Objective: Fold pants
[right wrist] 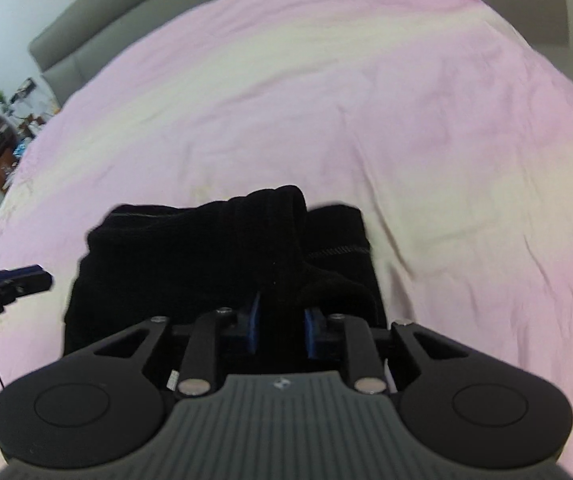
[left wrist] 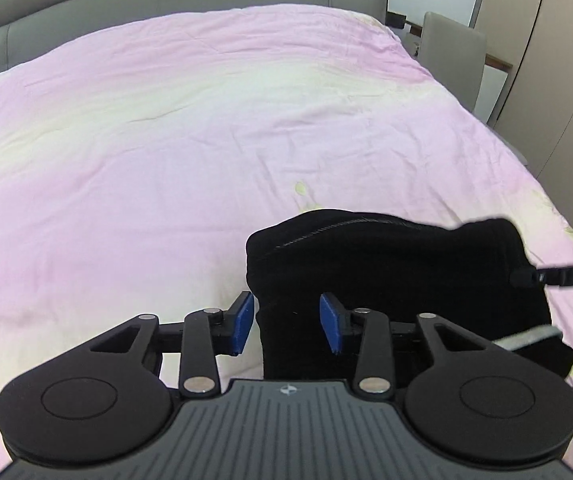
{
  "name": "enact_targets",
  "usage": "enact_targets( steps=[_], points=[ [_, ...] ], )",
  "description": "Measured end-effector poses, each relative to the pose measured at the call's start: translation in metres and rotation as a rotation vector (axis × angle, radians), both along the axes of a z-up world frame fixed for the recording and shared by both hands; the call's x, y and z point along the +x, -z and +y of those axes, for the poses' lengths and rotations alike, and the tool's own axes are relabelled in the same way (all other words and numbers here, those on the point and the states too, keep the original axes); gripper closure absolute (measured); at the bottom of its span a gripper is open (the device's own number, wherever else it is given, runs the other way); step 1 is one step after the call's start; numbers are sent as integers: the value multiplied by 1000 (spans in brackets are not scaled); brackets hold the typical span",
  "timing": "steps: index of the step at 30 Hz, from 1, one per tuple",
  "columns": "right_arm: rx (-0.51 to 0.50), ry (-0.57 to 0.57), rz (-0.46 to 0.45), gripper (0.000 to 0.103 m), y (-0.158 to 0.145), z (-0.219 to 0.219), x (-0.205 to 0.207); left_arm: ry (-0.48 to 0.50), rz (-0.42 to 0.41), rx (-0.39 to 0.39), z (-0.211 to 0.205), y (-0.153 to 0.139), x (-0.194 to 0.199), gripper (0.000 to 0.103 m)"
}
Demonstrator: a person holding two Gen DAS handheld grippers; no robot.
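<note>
Now, pants: folded black fabric pants (left wrist: 398, 280) on pink cotton bedspread (left wrist: 166, 140)
Left gripper (left wrist: 286, 322): fingers spread apart, holding nothing
Right gripper (right wrist: 282, 328): pads pinching black cloth

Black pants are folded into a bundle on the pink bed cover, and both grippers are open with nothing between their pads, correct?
Not quite. The black pants do lie bundled on the pink bed cover, and the left gripper is open. But the right wrist view shows the right gripper with dark fabric bunched between its blue pads, apparently gripping it.
</note>
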State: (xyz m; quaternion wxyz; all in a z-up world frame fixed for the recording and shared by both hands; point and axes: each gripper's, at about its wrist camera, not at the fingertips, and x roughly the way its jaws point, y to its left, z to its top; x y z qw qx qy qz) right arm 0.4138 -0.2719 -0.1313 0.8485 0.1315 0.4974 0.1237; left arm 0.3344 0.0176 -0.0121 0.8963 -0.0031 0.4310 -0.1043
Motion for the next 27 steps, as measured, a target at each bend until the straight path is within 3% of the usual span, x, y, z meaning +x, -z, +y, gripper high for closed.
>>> enact_targets(
  steps=[2, 8, 9, 10, 14, 16, 18, 23, 25, 27],
  points=[
    [2, 12, 5, 85, 17, -6, 2, 13, 19, 15, -8, 13, 15, 67],
    [-110, -54, 37, 79, 20, 8, 22, -12, 113, 136, -27, 53, 43, 68],
    [-130, -56, 41, 70, 22, 11, 23, -14, 125, 151, -29, 59, 48, 68],
    [-156, -57, 40, 61, 25, 14, 25, -26, 134, 162, -30, 61, 51, 67],
    [-159, -39, 43, 61, 21, 15, 21, -35, 163, 216, -41, 47, 54, 67],
    [-142, -42, 45, 60, 11, 10, 17, -26, 140, 227, -43, 35, 46, 67],
    [-143, -45, 42, 58, -1, 7, 5, -14, 101, 189, -37, 21, 27, 67],
    [-176, -123, -24, 58, -35, 8, -44, 78, 56, 163, -39, 2, -24, 67],
    [-173, -150, -44, 71, -39, 11, -64, 102, 48, 177, -42, 0, -49, 67],
    [-181, -161, -57, 73, -37, 14, -81, 124, 47, 183, -44, 3, -69, 67]
  ],
)
